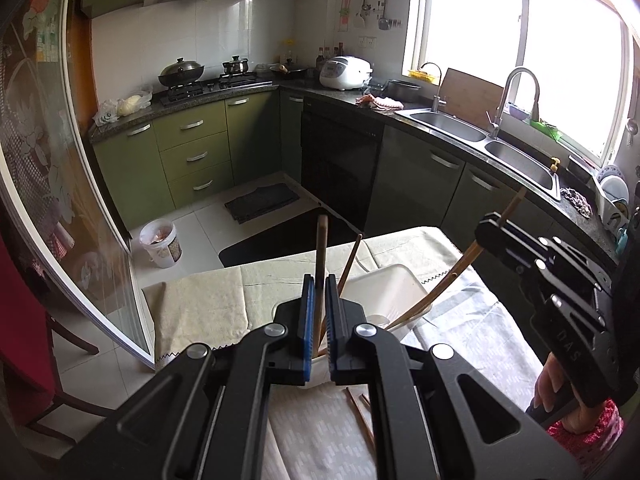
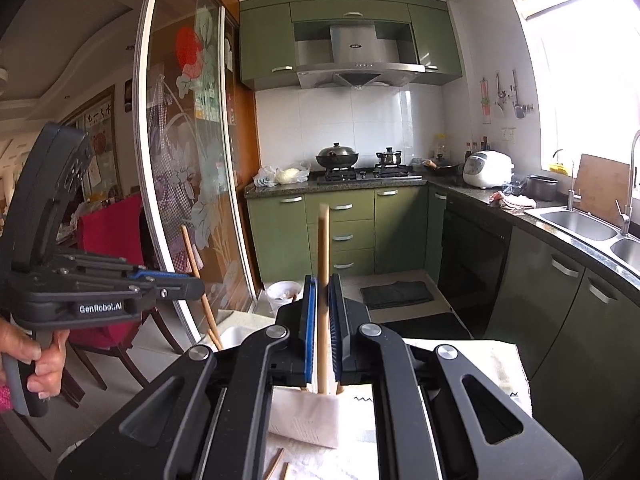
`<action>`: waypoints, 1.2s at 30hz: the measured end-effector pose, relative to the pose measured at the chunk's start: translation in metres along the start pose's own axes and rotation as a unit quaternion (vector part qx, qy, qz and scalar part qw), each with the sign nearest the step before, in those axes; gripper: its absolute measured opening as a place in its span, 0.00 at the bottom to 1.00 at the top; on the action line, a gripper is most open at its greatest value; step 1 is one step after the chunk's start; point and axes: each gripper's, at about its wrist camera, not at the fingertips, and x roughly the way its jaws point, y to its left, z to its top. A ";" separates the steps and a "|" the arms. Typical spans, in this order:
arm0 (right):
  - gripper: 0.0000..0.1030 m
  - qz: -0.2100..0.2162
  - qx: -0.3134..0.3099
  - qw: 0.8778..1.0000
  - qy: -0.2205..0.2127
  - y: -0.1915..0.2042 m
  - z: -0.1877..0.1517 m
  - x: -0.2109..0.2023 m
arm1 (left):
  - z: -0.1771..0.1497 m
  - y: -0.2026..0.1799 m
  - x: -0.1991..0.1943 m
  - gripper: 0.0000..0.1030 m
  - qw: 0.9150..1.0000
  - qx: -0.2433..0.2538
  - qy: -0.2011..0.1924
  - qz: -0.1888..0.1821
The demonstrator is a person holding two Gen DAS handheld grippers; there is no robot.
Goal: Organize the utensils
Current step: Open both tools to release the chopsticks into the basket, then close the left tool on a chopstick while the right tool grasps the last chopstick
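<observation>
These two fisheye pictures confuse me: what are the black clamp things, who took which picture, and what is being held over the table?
There is no robot arm here. A person holds a hand-operated two-finger gripper in each hand, and each gripper carries a camera looking forward along its fingers.

The left wrist view shows the left gripper from behind, clamped on a chopstick that stands upright. At its right edge you see the right gripper from the side, gripping a lighter chopstick, with the person's hand below.

The right wrist view shows that same right gripper from behind, and the left one at its left edge.

On the cloth-covered table stands a white holder that the chopstick tips reach into. More chopsticks lie loose on the cloth in front of it.
</observation>
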 end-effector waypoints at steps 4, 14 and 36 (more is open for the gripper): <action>0.12 0.001 -0.003 1.000 0.013 0.002 -0.010 -0.002 | -0.001 -0.001 -0.002 0.07 1.000 -0.001 0.003 0.000; 0.26 0.006 0.009 1.000 -0.001 -0.008 -0.022 -0.082 | -0.005 0.002 -0.045 0.33 0.999 -0.018 -0.031 0.000; 0.43 -0.060 0.042 0.968 0.240 -0.083 -0.155 -0.092 | -0.170 -0.048 0.111 0.50 0.958 -0.081 0.275 -0.015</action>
